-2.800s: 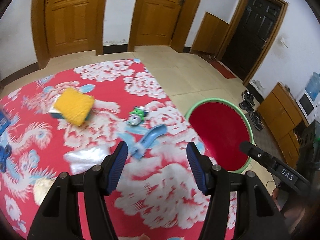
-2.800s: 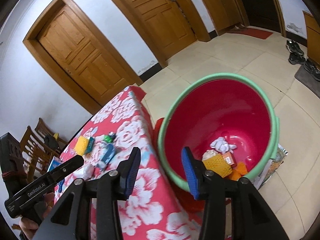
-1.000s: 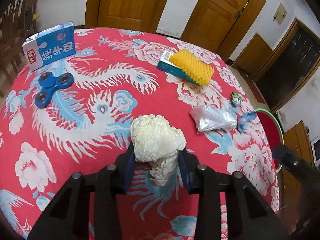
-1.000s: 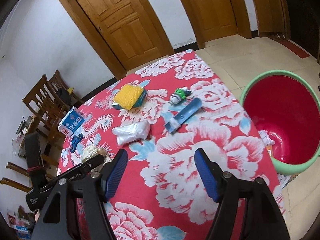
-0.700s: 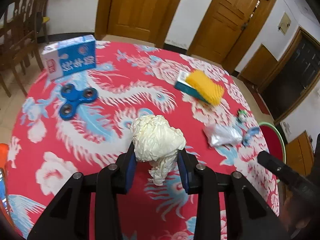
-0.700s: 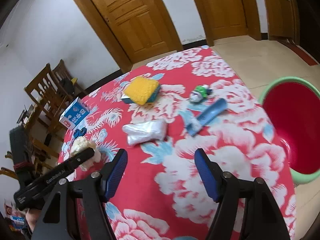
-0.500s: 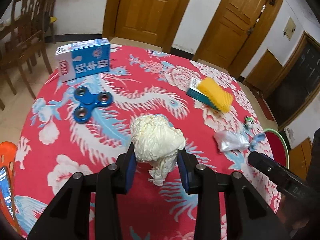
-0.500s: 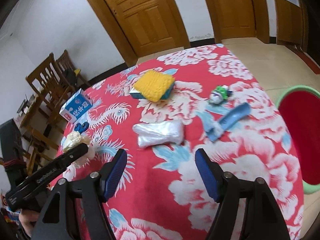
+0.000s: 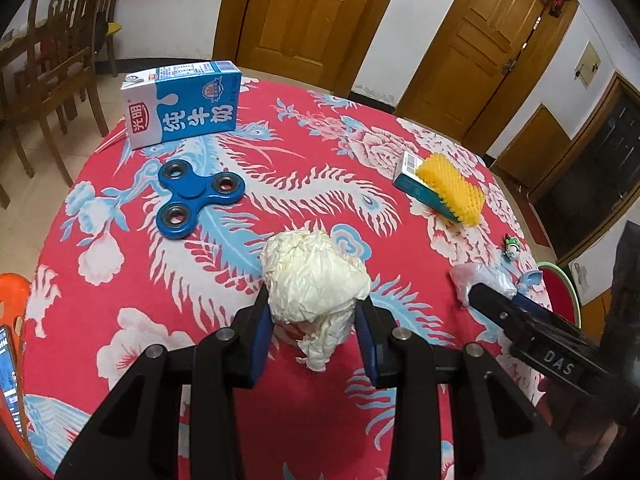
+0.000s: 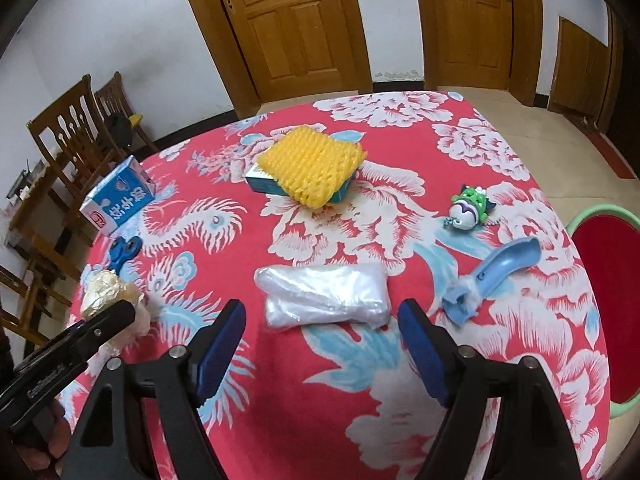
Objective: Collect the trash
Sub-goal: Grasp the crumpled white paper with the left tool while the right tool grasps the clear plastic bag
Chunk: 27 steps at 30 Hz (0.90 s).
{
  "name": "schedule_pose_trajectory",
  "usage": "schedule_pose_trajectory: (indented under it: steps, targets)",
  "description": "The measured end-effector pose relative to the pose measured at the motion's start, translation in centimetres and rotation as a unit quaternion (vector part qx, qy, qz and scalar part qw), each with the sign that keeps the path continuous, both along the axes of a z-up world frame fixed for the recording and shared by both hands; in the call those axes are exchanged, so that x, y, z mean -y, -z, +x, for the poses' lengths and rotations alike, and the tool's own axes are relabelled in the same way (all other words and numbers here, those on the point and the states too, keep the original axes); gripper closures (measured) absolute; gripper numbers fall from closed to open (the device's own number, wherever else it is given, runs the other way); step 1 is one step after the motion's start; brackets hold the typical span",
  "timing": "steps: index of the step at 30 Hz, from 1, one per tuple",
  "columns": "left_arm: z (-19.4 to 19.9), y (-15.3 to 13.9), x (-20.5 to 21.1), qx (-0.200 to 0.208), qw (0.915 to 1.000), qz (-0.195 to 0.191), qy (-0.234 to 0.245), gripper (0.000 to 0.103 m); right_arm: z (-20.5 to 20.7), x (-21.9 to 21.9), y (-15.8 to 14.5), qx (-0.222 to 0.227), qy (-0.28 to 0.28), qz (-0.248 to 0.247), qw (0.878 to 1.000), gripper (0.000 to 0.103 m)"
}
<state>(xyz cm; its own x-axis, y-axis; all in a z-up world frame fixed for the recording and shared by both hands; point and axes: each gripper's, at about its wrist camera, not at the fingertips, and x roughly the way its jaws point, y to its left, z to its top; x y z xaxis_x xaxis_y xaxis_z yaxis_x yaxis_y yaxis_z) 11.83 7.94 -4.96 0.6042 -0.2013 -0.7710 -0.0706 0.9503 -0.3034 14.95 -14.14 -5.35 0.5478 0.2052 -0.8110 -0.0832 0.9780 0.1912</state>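
Note:
My left gripper (image 9: 315, 320) is shut on a crumpled cream paper ball (image 9: 314, 278) and holds it above the red flowered tablecloth (image 9: 280, 420). The ball also shows in the right wrist view (image 10: 105, 293), at the left. My right gripper (image 10: 322, 334) is open and empty, just short of a clear crumpled plastic bag (image 10: 326, 294) that lies between its fingers' line. The bag also shows in the left wrist view (image 9: 482, 278). The red bin with a green rim (image 10: 600, 304) stands off the table's right edge.
On the cloth lie a blue milk carton (image 9: 184, 104), a blue fidget spinner (image 9: 196, 194), a yellow foam net on a teal box (image 10: 312, 168), a green toy (image 10: 470, 206) and a blue plastic scoop (image 10: 492, 276). Wooden chairs (image 10: 76, 132) stand at the left.
My left gripper has closed on the paper ball and lifted it, drawing back over the table. My right gripper has swung from the bin to the table and come close to the plastic bag.

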Motion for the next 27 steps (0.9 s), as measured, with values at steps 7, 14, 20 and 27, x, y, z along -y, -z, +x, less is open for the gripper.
schedule_pose_trajectory:
  steps: [7, 14, 20, 27]
  targets:
    - [0.2, 0.3, 0.2, -0.004, 1.0000, -0.001, 0.003, 0.065, 0.2, -0.6, 0.7, 0.004, -0.004, -0.015, 1.000, 0.023]
    - [0.1, 0.0, 0.8, -0.003, 1.0000, 0.003, 0.008, 0.065, -0.4, -0.4, 0.7, 0.011, -0.005, -0.020, 1.000, 0.034]
    - [-0.4, -0.6, 1.4, 0.001, 0.9999, 0.004, 0.015, 0.065, -2.0, 0.4, -0.2, 0.016, -0.007, 0.013, 1.000, 0.035]
    - [-0.7, -1.3, 2.7, 0.002, 0.9996, 0.003, 0.028, 0.065, -4.2, 2.0, -2.1, 0.037, -0.003, 0.038, 0.999, 0.035]
